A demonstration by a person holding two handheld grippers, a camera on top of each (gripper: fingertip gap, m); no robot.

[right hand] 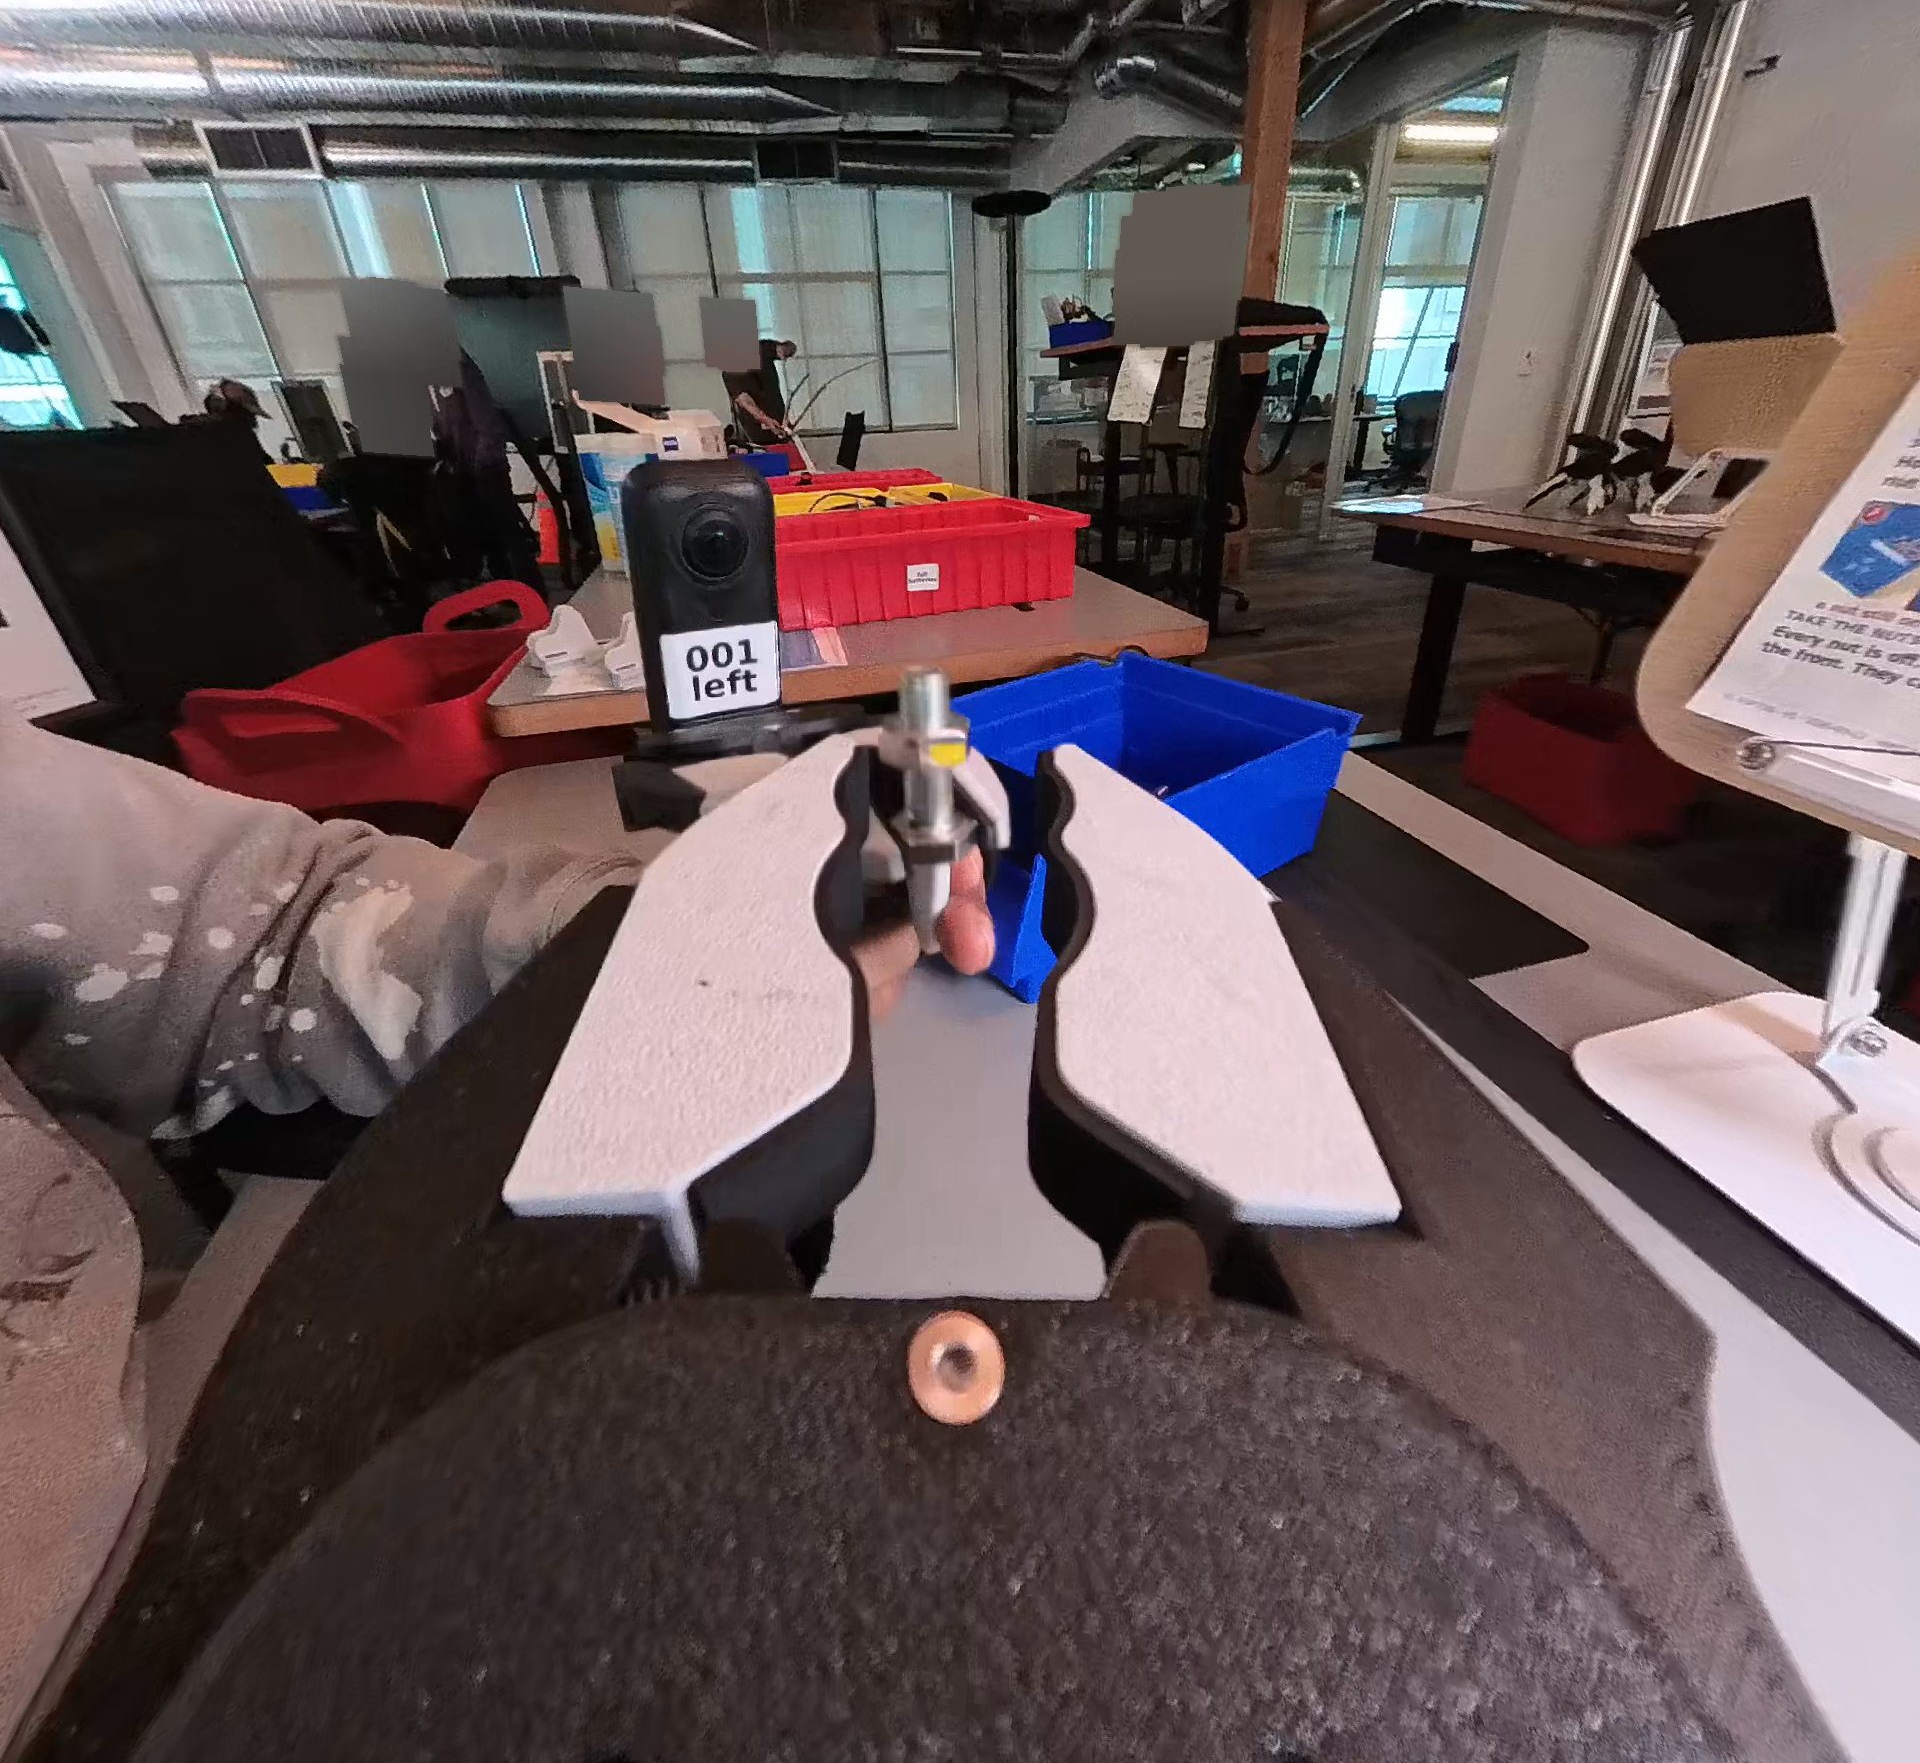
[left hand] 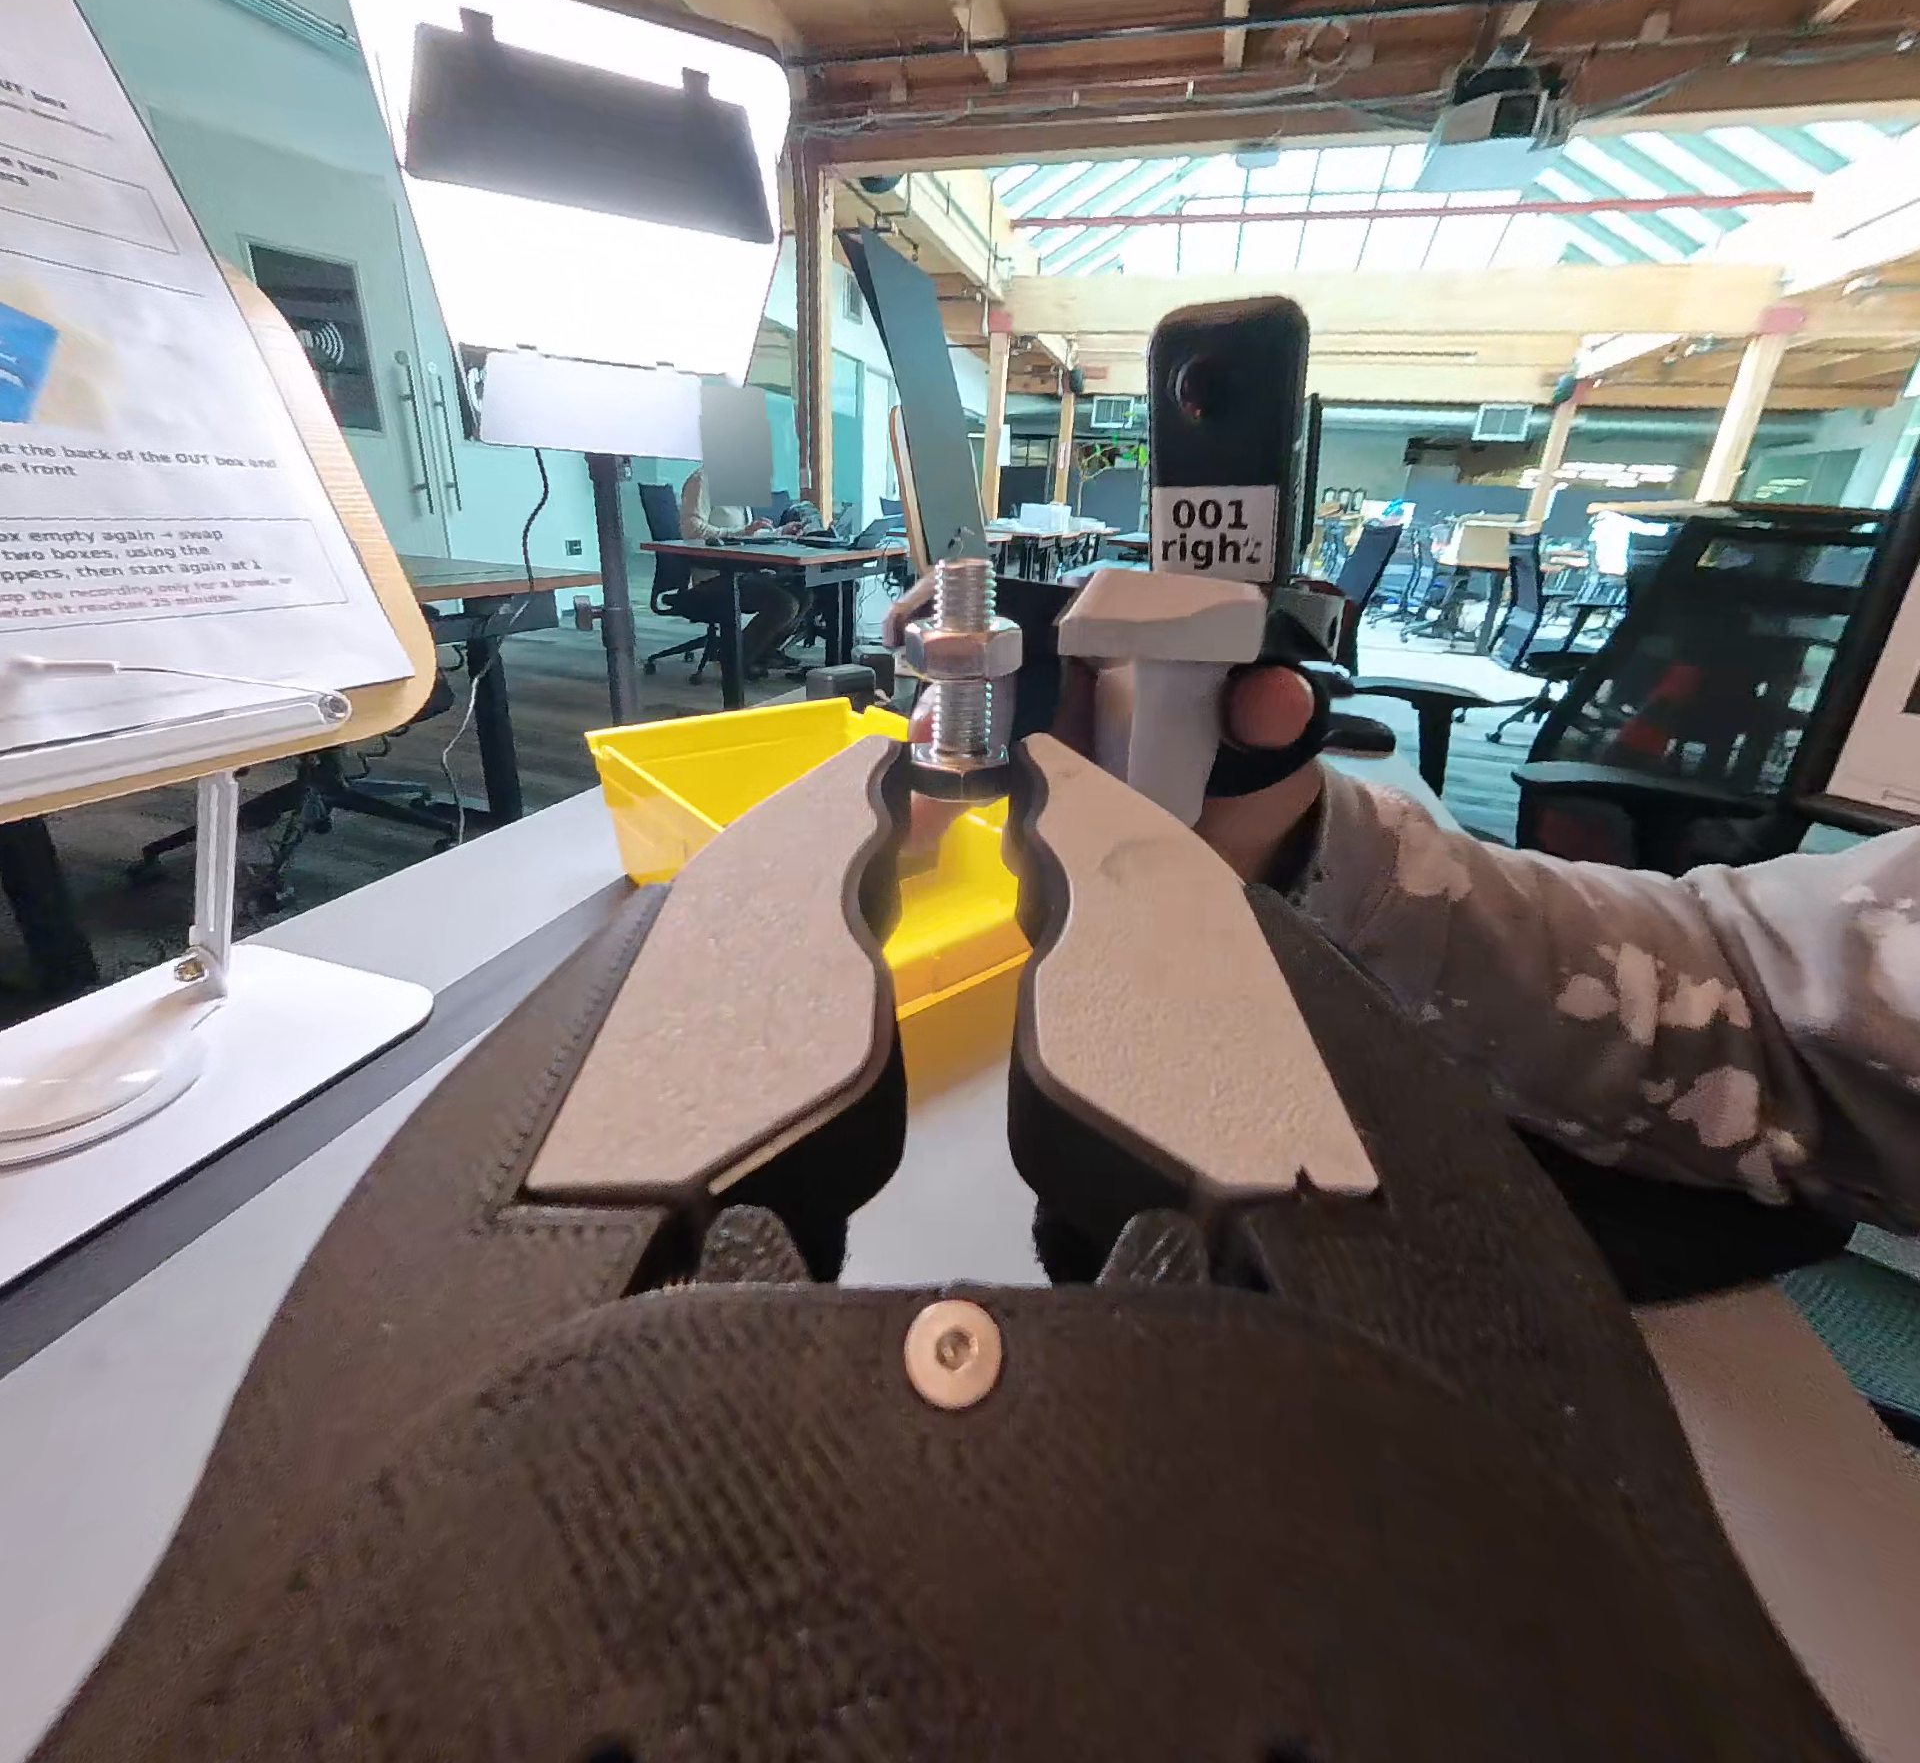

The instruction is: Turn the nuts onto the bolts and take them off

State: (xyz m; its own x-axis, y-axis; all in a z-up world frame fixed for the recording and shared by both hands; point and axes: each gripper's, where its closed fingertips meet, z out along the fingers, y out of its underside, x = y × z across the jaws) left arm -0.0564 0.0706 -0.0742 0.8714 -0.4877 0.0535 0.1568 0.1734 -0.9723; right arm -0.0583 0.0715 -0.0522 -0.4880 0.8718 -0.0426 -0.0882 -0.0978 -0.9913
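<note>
A silver bolt stands upright with a hex nut partway down its thread. My left gripper is shut on the bolt's head and holds it above the table. My right gripper, held by a hand, faces it from behind with one finger on each side of the nut. In the right wrist view the right gripper is open, its tips wider than the nut. The bolt stands between the tips, and the left gripper's white fingers clamp its head from the far side.
A yellow bin sits on the white table behind the left gripper. A blue bin sits behind the right gripper. An instruction sheet on a white stand is at the table's side and shows in the right wrist view. The tips of both grippers are at nearly the same place.
</note>
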